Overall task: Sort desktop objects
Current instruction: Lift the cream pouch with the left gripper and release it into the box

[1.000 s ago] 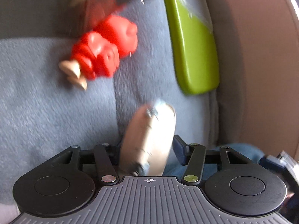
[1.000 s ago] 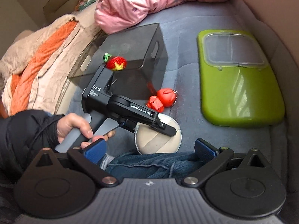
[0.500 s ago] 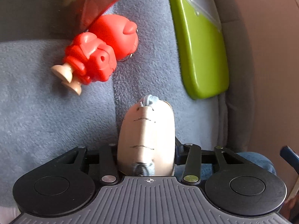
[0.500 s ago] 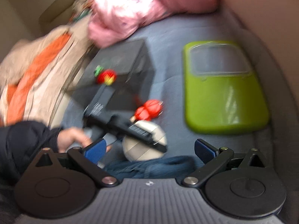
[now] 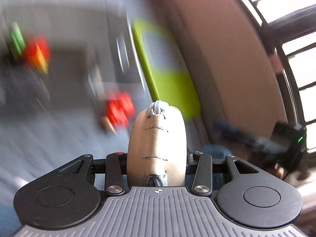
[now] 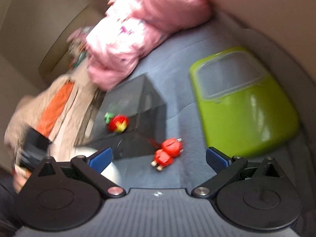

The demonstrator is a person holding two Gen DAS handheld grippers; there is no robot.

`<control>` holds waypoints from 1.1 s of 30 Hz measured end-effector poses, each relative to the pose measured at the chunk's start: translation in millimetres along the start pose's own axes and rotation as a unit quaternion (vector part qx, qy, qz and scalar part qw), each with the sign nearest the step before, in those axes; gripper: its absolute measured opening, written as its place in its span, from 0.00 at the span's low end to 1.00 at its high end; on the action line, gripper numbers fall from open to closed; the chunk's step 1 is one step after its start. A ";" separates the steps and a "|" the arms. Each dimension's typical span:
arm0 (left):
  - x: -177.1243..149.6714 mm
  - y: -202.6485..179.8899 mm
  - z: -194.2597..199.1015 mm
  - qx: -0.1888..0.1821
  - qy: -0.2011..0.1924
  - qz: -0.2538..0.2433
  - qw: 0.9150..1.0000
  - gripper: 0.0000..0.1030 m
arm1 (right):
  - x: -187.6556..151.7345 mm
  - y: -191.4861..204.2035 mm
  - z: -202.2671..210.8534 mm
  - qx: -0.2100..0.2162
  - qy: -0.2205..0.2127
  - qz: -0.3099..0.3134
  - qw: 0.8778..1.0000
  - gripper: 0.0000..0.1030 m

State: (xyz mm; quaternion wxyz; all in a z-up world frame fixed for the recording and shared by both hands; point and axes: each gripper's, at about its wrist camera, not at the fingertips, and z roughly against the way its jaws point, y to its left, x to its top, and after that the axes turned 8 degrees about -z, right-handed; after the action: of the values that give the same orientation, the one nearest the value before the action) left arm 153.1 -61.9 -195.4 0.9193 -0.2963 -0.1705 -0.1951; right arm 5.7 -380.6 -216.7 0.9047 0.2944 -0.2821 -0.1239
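While the left gripper [image 5: 157, 158] clasps the beige pouch [image 5: 157, 146], right gripper [image 6: 158, 156] fingers gape above the red figure [image 6: 167, 152].

In the right wrist view a bin [image 6: 146, 106] stands near the middle of the blanket-covered surface [image 6: 177, 83], with a small round toy [image 6: 118, 122] inside it at its near left. A figurine [image 6: 167, 152] lies on the surface just near and right of the bin. A lidded case [image 6: 246, 106] lies well to the right. Bedding [image 6: 142, 25] is heaped on the far side, more cloth [image 6: 57, 106] to the left. A padded pouch [image 5: 157, 148] sits between the left tool's [image 5: 157, 158] fingers, nearer than the figurine.
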 end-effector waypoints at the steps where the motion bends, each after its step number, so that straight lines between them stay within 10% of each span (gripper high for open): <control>1: 25.4 12.5 0.6 0.033 -0.015 -0.016 0.999 0.44 | 1.1 4.2 -12.1 0.010 0.014 0.007 1.000 0.99; 7: 89.2 -6.3 -15.5 0.180 0.037 -0.025 0.983 0.44 | -2.5 1.2 -78.5 0.093 0.084 -0.030 0.992 0.98; 9: 61.2 52.0 -64.3 0.184 0.069 -0.001 0.981 0.44 | -4.4 0.8 -74.1 0.100 0.070 -0.018 0.992 0.99; 16: 21.2 76.7 -159.1 0.165 0.158 0.126 0.965 0.44 | -5.3 -20.0 -77.1 0.140 0.081 -0.055 0.985 1.00; 21: 6.2 96.0 -165.2 0.150 0.184 0.183 0.954 0.44 | -4.3 -25.9 -80.7 0.160 0.091 -0.062 0.981 1.00; 33: 3.9 99.4 -122.6 0.185 0.167 0.152 0.956 0.64 | -1.7 -23.7 -85.1 0.149 0.099 -0.065 0.982 1.00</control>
State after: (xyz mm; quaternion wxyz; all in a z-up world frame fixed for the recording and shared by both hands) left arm 226.4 -63.5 -335.2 0.9922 -0.1062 -0.0010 -0.0651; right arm 52.6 -359.4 -288.5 0.8645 0.4539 -0.1865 -0.1089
